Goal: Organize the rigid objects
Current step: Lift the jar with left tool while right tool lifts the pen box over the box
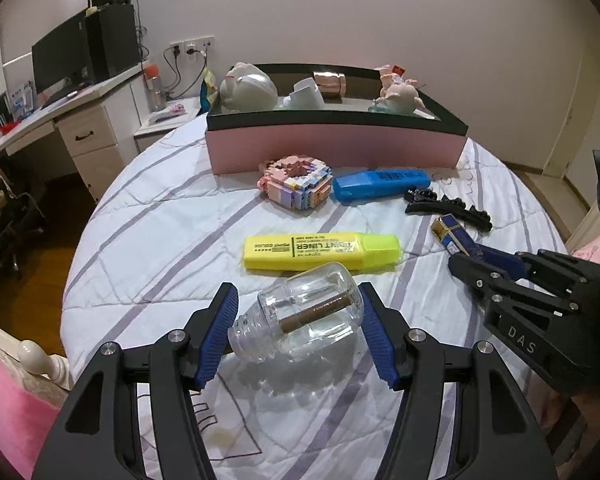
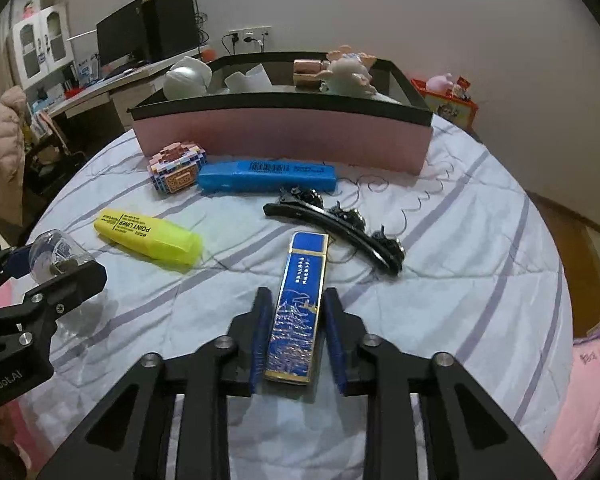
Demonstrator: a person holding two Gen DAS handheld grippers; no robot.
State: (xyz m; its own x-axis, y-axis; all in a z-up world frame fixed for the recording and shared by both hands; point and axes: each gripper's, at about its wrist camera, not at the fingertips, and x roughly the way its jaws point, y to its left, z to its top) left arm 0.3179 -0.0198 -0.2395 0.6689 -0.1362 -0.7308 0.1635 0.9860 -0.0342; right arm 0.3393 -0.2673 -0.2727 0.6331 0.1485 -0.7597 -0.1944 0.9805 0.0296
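A clear glass jar (image 1: pixel 304 316) lies on its side on the striped bedspread, between the fingers of my left gripper (image 1: pixel 298 300); the pads sit close on both sides, and the jar casts a shadow below. My right gripper (image 2: pixel 294 304) straddles a flat blue and gold box (image 2: pixel 298 308); small gaps show on each side. The same box shows in the left wrist view (image 1: pixel 450 234). A yellow highlighter (image 1: pixel 320 250), a blue highlighter (image 1: pixel 380 184), a pastel brick figure (image 1: pixel 296 180) and a black hair clip (image 1: pixel 448 206) lie on the bed.
A pink box with a black rim (image 1: pixel 336 144) stands at the far side and holds several figurines and a copper tin (image 1: pixel 330 82). A desk with a monitor (image 1: pixel 60 60) stands to the left, beyond the bed.
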